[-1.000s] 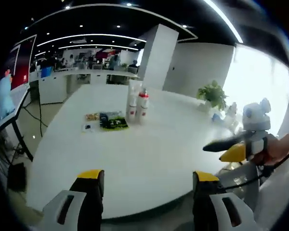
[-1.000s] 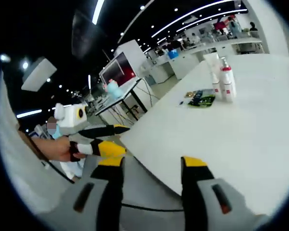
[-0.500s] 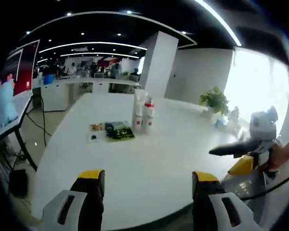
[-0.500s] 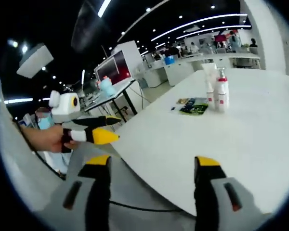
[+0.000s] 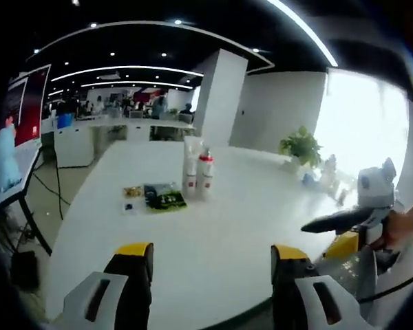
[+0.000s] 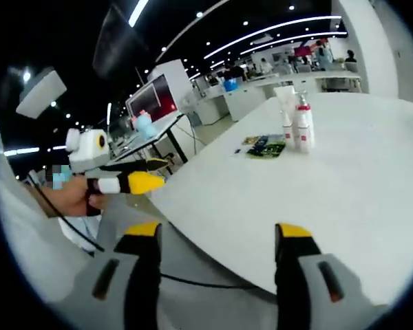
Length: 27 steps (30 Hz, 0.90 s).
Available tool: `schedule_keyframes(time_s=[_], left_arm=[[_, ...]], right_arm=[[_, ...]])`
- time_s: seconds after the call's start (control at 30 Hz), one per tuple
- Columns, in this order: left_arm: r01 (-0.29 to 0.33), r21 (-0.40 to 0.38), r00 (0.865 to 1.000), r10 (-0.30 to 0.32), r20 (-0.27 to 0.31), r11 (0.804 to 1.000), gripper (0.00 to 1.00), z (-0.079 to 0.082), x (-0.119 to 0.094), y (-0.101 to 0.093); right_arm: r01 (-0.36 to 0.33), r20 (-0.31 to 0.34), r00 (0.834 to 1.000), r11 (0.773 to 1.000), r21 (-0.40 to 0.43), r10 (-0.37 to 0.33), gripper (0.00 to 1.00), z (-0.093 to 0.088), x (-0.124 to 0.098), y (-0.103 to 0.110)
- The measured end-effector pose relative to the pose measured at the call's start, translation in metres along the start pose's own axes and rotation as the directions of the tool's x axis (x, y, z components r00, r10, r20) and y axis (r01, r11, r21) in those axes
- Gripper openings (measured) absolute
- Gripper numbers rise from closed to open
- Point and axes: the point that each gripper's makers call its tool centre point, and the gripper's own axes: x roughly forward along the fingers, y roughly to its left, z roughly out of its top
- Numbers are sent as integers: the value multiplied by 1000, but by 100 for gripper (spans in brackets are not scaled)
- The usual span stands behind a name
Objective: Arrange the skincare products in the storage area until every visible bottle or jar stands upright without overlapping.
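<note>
You are holding both grippers — left (image 5: 206, 265), right (image 6: 218, 244) — wide apart and empty at the table (image 5: 227, 220) edge, since the bottles (image 5: 197, 170) are standing upright far across it.

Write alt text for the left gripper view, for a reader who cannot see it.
The left gripper, jaws open and empty, hangs over the near edge of a white table. Far across it stand a white tube and a red-capped pump bottle, both upright, beside flat sachets. The right gripper comes in from the right, held by a hand.
</note>
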Motion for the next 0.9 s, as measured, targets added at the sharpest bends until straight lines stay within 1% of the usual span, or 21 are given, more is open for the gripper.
schedule_keyframes(time_s=[0.03,0.07,0.1,0.13,0.17,0.23,0.27,0.4,0.43,0.5,0.57,0.6,0.67,0.73,0.8,0.9], left_arm=[[14,19,999,-15,28,1000,72,5,0,-3],[31,25,999,-32,36,999,74,6,2,-5],[41,10,999,-41,17,999,75,1,3,-6],[55,-5,998,-55,-27,998,76,-8,6,-7],[47,-14,997,-48,-56,999,76,-16,7,-5],[47,-9,998,-48,-47,999,76,-19,8,-3],[37,-24,998,-38,-52,999,76,-23,6,-1],[37,-35,999,-38,-28,999,74,-23,6,-3],[36,-33,999,-37,-31,999,74,-24,7,-4],[30,-18,998,-31,-49,999,73,-28,8,-6],[34,-8,998,-35,-43,999,72,-28,10,-11],[38,-2,998,-38,-42,999,72,-28,11,-13],[49,36,998,-48,-50,998,71,-30,12,-19],[63,48,997,-60,-53,997,71,-31,12,-23],[68,49,997,-66,-47,996,71,-30,12,-24],[65,32,997,-64,-32,997,70,-28,12,-23]], right_arm=[[2,-1,1000,1000,2,-2,68,0,0,0],[6,-7,1000,1000,7,-6,68,-1,0,-1],[10,-9,1000,1000,9,-10,68,-2,0,-2],[13,-15,1000,1000,8,-13,68,-4,1,-2],[17,-25,1000,1000,7,-16,68,-6,0,-3],[19,-23,1000,1000,2,-19,68,-7,0,-4],[28,-17,999,1000,-1,-28,68,-6,0,-5],[50,-25,998,999,-11,-50,67,-9,4,-6],[54,-28,998,998,-18,-55,66,-10,4,-7],[65,-38,997,997,-32,-66,65,-12,6,-8],[78,-41,996,996,-42,-80,65,-13,5,-11],[86,-42,995,995,-43,-88,64,-13,5,-12],[107,-44,993,993,-38,-109,63,-14,4,-17],[122,-39,992,992,-28,-123,62,-14,3,-20],[151,-50,987,988,-35,-153,59,-17,0,-26],[162,-62,985,986,-26,-164,59,-19,0,-30]])
